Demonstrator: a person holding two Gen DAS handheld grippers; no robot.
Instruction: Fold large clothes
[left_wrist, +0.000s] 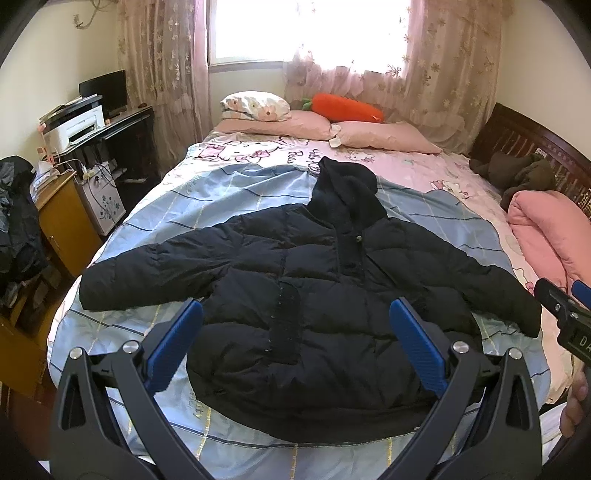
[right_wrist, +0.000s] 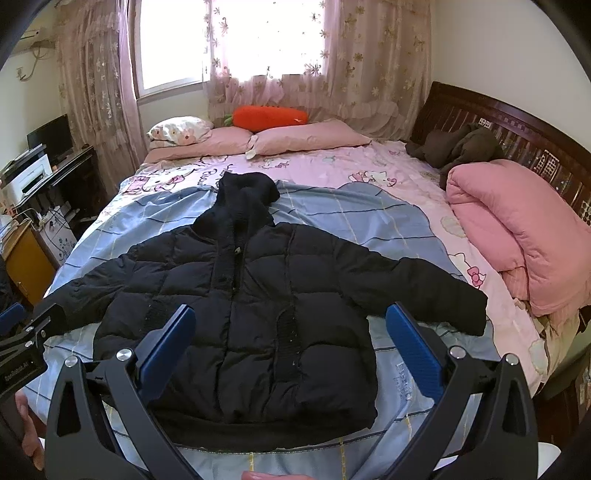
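Observation:
A black hooded puffer jacket (left_wrist: 314, 288) lies flat and front-up on the bed, sleeves spread to both sides and hood pointing to the pillows; it also shows in the right wrist view (right_wrist: 258, 302). My left gripper (left_wrist: 295, 314) is open and empty, held above the jacket's lower part. My right gripper (right_wrist: 290, 317) is open and empty, above the jacket's lower hem. The right gripper also appears at the right edge of the left wrist view (left_wrist: 565, 306), and the left gripper at the left edge of the right wrist view (right_wrist: 22, 332).
The bed has a blue checked sheet (left_wrist: 207, 199) over a pink cartoon sheet (right_wrist: 332, 170). Pink pillows (right_wrist: 310, 138), a carrot plush (right_wrist: 273, 116), a folded pink quilt (right_wrist: 509, 236) and dark clothes (right_wrist: 454, 147) lie by the headboard. A desk with a printer (left_wrist: 77, 125) stands at left.

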